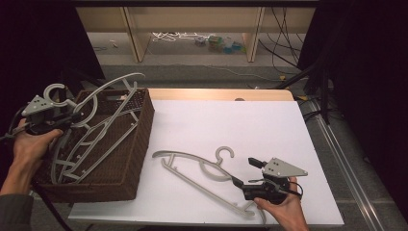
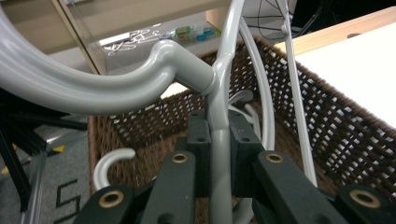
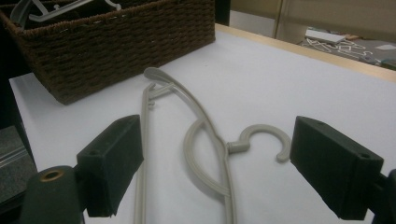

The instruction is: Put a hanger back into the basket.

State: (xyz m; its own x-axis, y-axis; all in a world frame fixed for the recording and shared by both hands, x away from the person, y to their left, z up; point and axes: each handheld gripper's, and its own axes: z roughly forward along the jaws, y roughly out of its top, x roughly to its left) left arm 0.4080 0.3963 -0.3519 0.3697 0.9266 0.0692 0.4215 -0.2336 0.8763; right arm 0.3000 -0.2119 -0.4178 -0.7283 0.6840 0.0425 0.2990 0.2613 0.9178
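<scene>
My left gripper [image 1: 72,117] is shut on a grey plastic hanger [image 1: 103,89], which hangs tilted over the brown wicker basket [image 1: 144,130]. In the left gripper view the pads [image 2: 200,140] clamp the hanger [image 2: 187,70] just below its hook, above the basket [image 2: 345,126]. A second grey hanger [image 1: 192,161] lies flat on the white table. My right gripper [image 1: 245,172] stands open at its hook end, low over the table. In the right gripper view that hanger [image 3: 205,126] lies between and beyond the wide-apart jaws of my right gripper [image 3: 219,154], untouched.
More grey hangers [image 1: 91,144] lie inside the basket, which fills the table's left end. The white tabletop [image 1: 240,125] stretches right of it. A wooden shelf [image 1: 192,29] and loose cables [image 1: 284,53] lie beyond the table's far edge.
</scene>
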